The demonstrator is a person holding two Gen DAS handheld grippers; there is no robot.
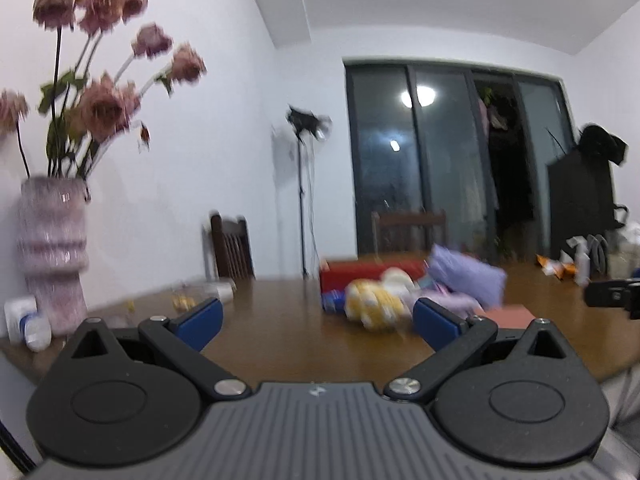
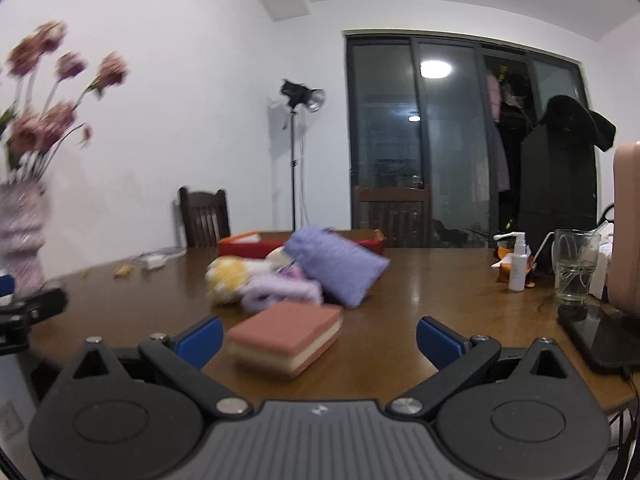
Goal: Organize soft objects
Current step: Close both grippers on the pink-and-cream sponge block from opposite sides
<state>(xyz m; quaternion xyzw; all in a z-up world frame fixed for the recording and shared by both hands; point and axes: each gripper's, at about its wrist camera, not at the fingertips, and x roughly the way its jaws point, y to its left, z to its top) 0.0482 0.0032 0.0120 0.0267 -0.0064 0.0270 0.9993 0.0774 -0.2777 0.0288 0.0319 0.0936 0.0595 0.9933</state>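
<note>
- Left tool [image 1: 318, 322]: jaws spread wide, holding nothing, above the brown tabletop [image 1: 280, 332].
- Right tool [image 2: 320, 338]: jaws spread wide, holding nothing; the pink sponge block [image 2: 286, 336] lies on the tabletop between its blue fingers [image 2: 200, 340], apart from both.
- Beyond the block: a pile of soft objects, with the yellow plush toy [image 2: 226, 278] beside the lilac cloth [image 2: 282, 290], and the purple pouch [image 2: 334, 268] leaning on them.
- Behind the pile: a red box [image 2: 244, 246].
- Far right: a drinking glass [image 2: 576, 266] and a white spray bottle [image 2: 518, 262].
</note>
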